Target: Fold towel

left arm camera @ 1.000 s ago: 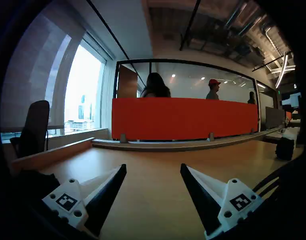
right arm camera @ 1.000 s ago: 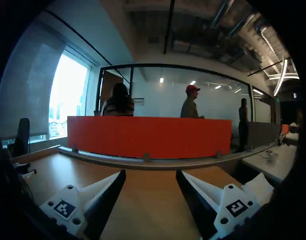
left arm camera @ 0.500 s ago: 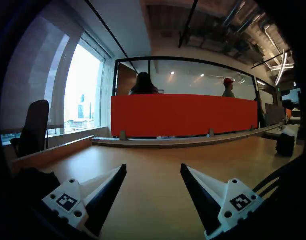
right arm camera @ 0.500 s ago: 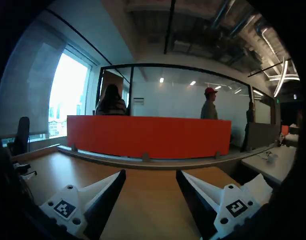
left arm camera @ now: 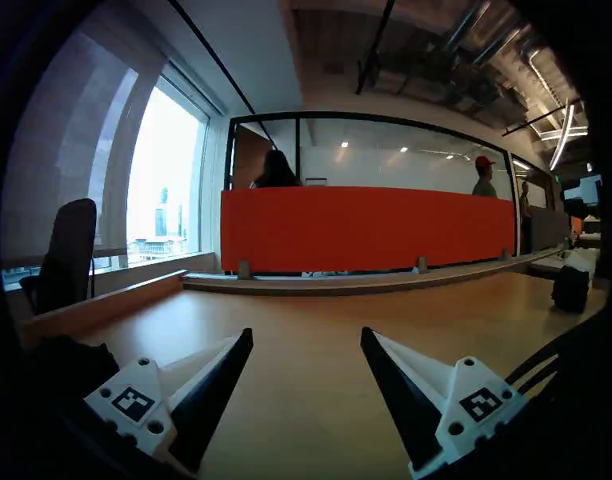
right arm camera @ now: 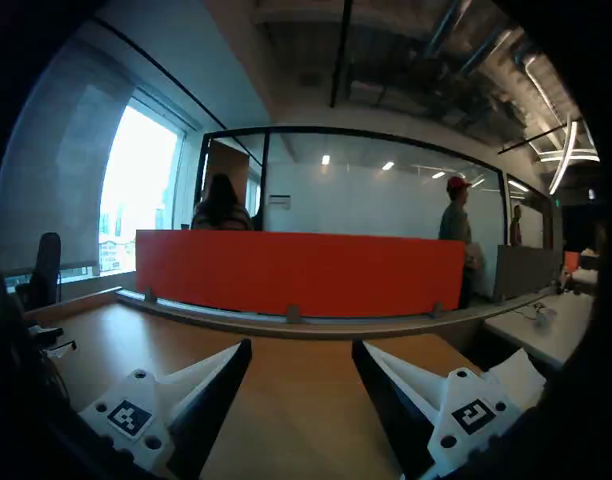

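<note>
Wooden desk stretches to orange divider; left gripper, right gripper spread.

wooden desk, orange partition, black chair

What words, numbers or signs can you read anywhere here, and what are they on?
No words or numbers are readable.
Square marker tags on the left gripper and right gripper: coded patterns, no letters.
Small wall sign behind the orange divider: too small to read.
</note>
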{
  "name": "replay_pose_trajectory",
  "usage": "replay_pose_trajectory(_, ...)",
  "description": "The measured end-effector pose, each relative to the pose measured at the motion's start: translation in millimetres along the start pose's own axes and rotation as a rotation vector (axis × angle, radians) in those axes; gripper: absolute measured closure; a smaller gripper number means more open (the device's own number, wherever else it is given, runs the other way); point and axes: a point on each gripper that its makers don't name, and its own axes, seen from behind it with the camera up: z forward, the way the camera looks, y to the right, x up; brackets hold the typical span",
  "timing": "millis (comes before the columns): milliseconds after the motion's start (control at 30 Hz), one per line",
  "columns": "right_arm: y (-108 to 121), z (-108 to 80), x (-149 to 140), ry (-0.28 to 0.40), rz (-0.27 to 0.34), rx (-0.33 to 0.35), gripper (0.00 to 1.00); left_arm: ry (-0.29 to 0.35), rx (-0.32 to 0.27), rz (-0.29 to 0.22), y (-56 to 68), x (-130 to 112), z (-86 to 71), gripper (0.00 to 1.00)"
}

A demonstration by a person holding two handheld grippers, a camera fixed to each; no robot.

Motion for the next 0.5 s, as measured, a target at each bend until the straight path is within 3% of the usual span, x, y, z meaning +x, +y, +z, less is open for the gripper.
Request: replay_pose_trajectory(500,-1.8,5.0,9.6,0.033,-0.008,0.0,0.03,-0.001,0.0,0.0,0.3,-0.5,0.1,0.0)
